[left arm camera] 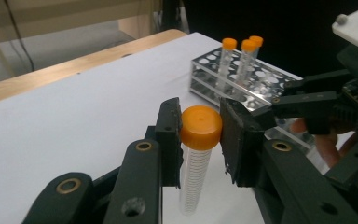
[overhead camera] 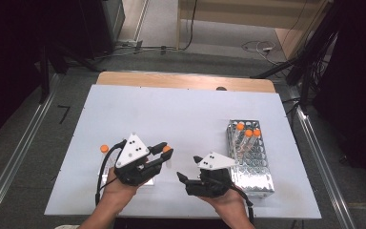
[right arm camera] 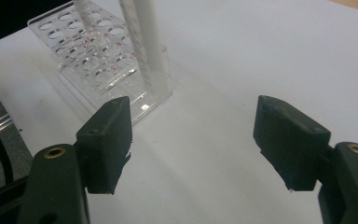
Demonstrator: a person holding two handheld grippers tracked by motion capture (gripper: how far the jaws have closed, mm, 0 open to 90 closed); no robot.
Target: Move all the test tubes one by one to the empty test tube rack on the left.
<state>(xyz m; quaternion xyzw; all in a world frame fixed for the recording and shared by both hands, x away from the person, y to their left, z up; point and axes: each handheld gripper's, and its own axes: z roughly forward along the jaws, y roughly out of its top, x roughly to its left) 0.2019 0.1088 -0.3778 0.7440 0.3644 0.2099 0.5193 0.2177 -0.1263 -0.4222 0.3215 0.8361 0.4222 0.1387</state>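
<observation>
Nearest the person, the left hand-held gripper (overhead camera: 164, 151) was clamped on an orange-capped tube (left arm camera: 197, 144), its two black jaws pressing the cap from either side while the clear graduated body hung below, lifted off the white surface (overhead camera: 171, 114). Just beside it to the right, the right hand-held gripper (overhead camera: 187, 171) hung with its jaws wide apart and nothing between them. Another capped tube (overhead camera: 104, 149) lay on the surface by the left hand (overhead camera: 119, 188). Farther right stood a clear perforated rack (overhead camera: 250, 160), with three orange-capped tubes (overhead camera: 248, 133) upright in holes at its far end.
</observation>
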